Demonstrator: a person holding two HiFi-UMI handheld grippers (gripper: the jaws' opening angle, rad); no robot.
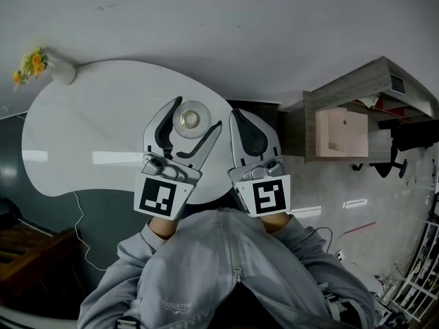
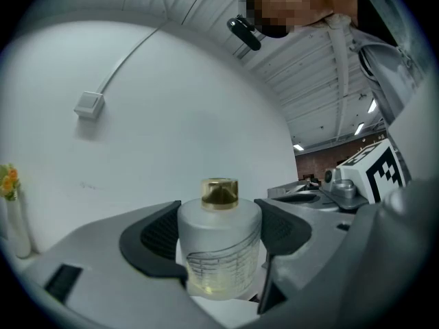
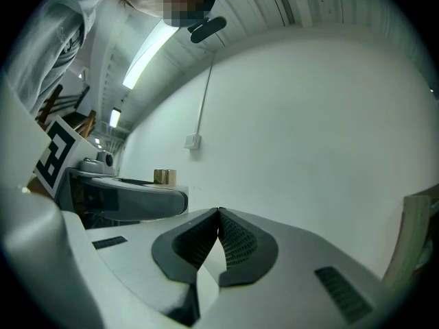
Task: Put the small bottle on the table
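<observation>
Site entry: I log this as an indoor workroom, office or lab in kind, not a home kitchen.
- Smooth grey floor [image 1: 322, 197], glossy enough to mirror ceiling lamps.
- White rounded table [image 1: 82, 142] at 10 o'clock, bearing a vase of yellow flowers [image 1: 41, 66].
- Pale wooden cabinet [image 1: 343, 125] at 2 o'clock.
- Black swivel chair [image 1: 405, 142] at 3 o'clock.
- White wire rack [image 1: 418, 286] at 4 o'clock.
- Loose white cable [image 1: 81, 232] trailing on the floor at 8 o'clock.
- Bare white wall with a surface-mounted box [image 2: 89, 104] and its conduit.
- Ribbed ceiling with strip lights [image 2: 363, 125]; I also see a long tube lamp [image 3: 147, 57].
</observation>
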